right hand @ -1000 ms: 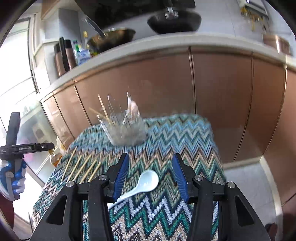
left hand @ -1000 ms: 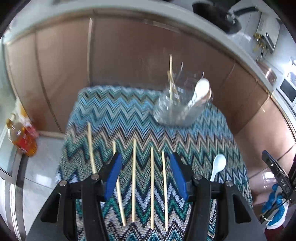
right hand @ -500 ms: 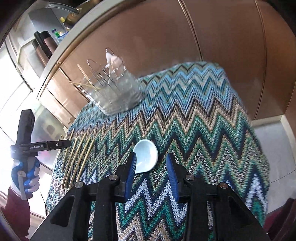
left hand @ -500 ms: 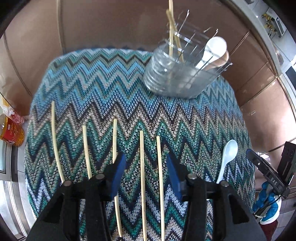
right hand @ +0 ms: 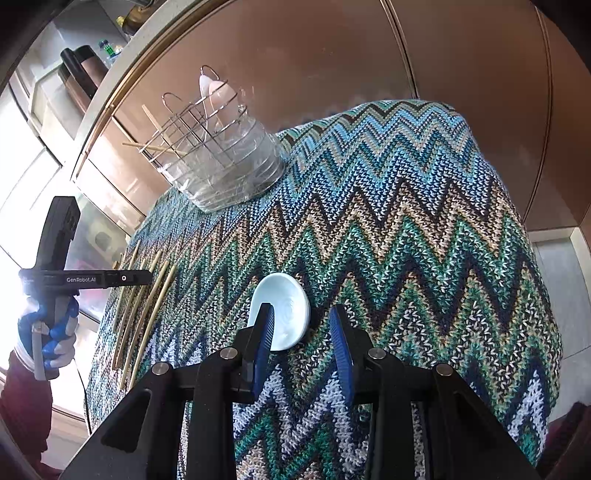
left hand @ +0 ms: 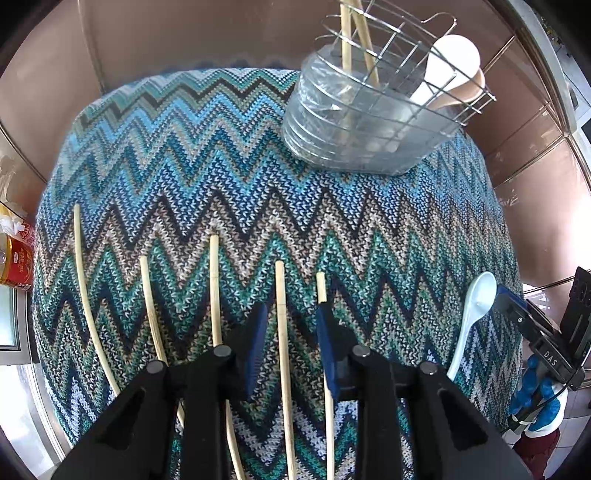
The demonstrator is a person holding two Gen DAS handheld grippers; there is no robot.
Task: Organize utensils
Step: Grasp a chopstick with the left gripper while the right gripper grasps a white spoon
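— Two spoons and two chopsticks stand in the wire caddy [left hand: 373,122] at the far side of the zigzag-covered counter [left hand: 258,184].
— And loose?
— Five chopsticks [left hand: 281,332] lie side by side; the left gripper [left hand: 291,345] has jaws apart astride one. The right gripper [right hand: 303,345], jaws apart, straddles the white spoon [right hand: 284,314].

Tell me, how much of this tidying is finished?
Partly. The wire holder already has two chopsticks and two spoons. Five chopsticks and a white spoon lie on the cloth. The left gripper straddles one chopstick, the right gripper the spoon; both open.
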